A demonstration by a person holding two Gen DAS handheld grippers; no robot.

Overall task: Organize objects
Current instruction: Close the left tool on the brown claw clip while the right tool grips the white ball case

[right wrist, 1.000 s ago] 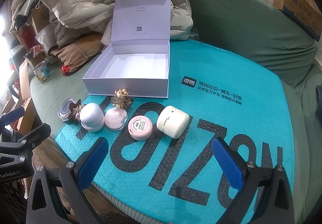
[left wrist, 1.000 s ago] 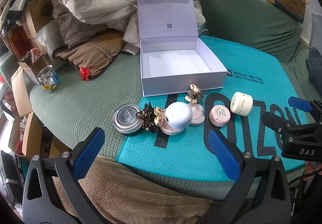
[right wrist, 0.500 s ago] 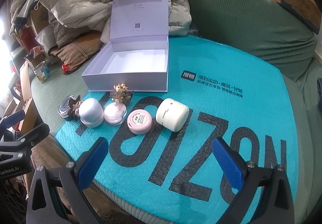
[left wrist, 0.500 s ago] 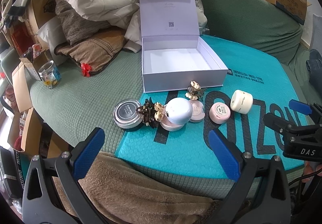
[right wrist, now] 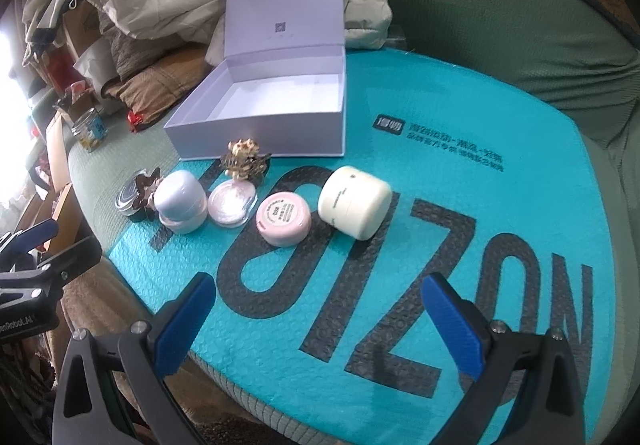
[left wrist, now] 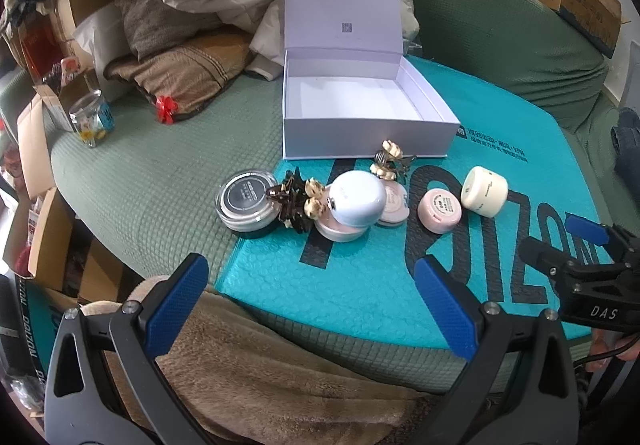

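Both tools hang over the near edge of the teal mat (right wrist: pixel 460 181), holding nothing. The left gripper (left wrist: pixel 312 297) has its blue pads spread wide, above the mat's near left edge and the brown fleece blanket (left wrist: pixel 260 373) below it. The right gripper (right wrist: pixel 320 309) is spread just as wide, over bare mat with black lettering.

The white gift box (left wrist: pixel 360 117) sits at the far left of the mat, lid standing upright at its far side, its tray bare. Its left part overhangs the mat onto the green quilted cover (left wrist: pixel 160 173). Just in front of its near wall lies a pale flower hair clip (right wrist: pixel 244 161).

Nearer runs a row of jars. From the right: the cream jar (right wrist: pixel 354 203), tipped on its side; close beside it the pink jar (right wrist: pixel 284 219); then a clear-lidded pink compact (right wrist: pixel 232 205); a pale blue domed jar (right wrist: pixel 178 197) resting on a pink base; a dark flower clip (left wrist: pixel 296 201) touching it; and a black-lidded jar (left wrist: pixel 246 201), off the mat on the green cover.

Right of the cream jar the mat is open all the way to its right edge. Between the row and the grippers the mat is bare too. The box's right wall has free mat alongside it.
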